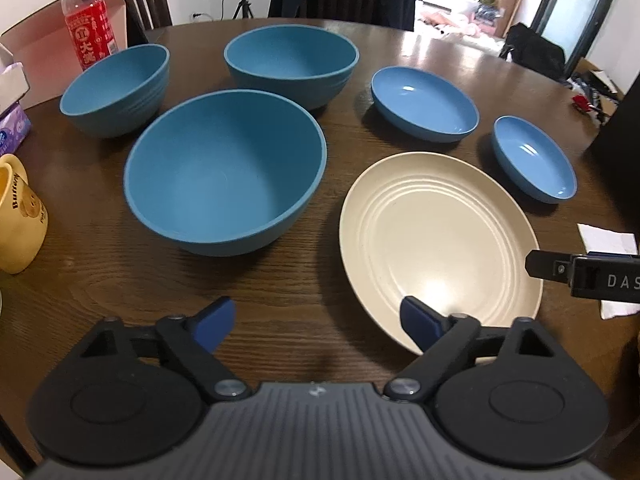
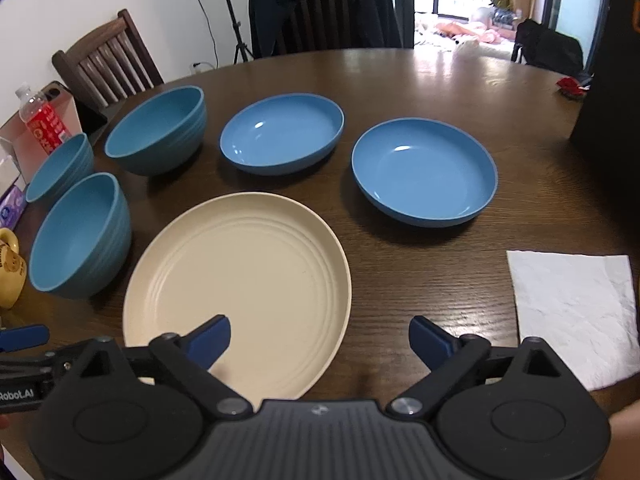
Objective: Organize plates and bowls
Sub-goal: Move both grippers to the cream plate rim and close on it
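Readable writing is scarce. The right gripper's body, seen at the right edge of the left wrist view, carries the letters "DAS"; the left gripper's body, at the left edge of the right wrist view, reads "Robot.AI". A yellow mug [image 1: 18, 216] at the near left shows brown lettering that may begin "Butt", though it is too curved to be sure. The plastic bottle [image 1: 86, 20] at the far left wears a red label with Chinese characters.

The left gripper [image 1: 316, 322] hangs with its blue pads spread wide and nothing between them; one pad overlaps the near rim of the cream plate [image 1: 436, 240]. The right gripper [image 2: 320, 338] is likewise spread and empty above that plate's near right edge.

On the dark round wooden table [image 2: 400, 280], three deep blue bowls [image 1: 224, 168] sit at the left, and two shallow blue dishes [image 2: 424, 168] lie beyond the plate. A white paper napkin [image 2: 572, 312] lies at the near right. Beyond stand wooden chairs [image 2: 108, 64], a tripod and a bright doorway.
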{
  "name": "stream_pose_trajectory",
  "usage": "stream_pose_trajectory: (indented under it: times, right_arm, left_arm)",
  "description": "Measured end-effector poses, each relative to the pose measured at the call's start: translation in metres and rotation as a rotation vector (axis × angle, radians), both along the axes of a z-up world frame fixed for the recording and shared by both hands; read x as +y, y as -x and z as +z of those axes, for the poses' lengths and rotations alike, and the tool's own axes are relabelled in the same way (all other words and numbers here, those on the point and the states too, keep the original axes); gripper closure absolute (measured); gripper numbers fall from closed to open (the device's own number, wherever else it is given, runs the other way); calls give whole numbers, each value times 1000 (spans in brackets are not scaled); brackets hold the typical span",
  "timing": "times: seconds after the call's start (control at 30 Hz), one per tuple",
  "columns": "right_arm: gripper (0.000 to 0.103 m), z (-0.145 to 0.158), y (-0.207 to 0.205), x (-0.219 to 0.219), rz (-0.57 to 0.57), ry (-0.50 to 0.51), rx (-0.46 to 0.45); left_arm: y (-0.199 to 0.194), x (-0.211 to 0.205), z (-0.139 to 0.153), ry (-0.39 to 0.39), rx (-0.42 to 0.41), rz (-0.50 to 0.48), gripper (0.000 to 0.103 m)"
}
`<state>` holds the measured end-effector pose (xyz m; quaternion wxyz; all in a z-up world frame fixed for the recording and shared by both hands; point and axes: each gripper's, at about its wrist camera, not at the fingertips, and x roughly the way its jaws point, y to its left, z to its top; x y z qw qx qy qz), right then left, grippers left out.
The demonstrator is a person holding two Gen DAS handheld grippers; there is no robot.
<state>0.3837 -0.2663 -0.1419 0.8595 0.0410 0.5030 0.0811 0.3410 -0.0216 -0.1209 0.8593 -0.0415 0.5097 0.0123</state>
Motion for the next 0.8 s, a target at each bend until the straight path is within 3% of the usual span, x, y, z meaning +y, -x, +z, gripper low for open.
stream_pose_trajectory:
  times: [0.13,0.37,0.6,0.8]
  right_arm:
    - [20,-13,-17,-5,8,1,30]
    - [32,-29,-36,-12,21,-4,74]
    - [59,-40,-52,-20,-3,-59,104]
    - [66,-46,-61,-22,-18,-77,102]
  left_arm:
    - [-15,-9,-10,1,42,20,24]
    - [-35,-15,-25,7,104,44,35]
    - [-49,-17,-34,6,142,72,49]
    - [-58,-15,-40,12,163,107,58]
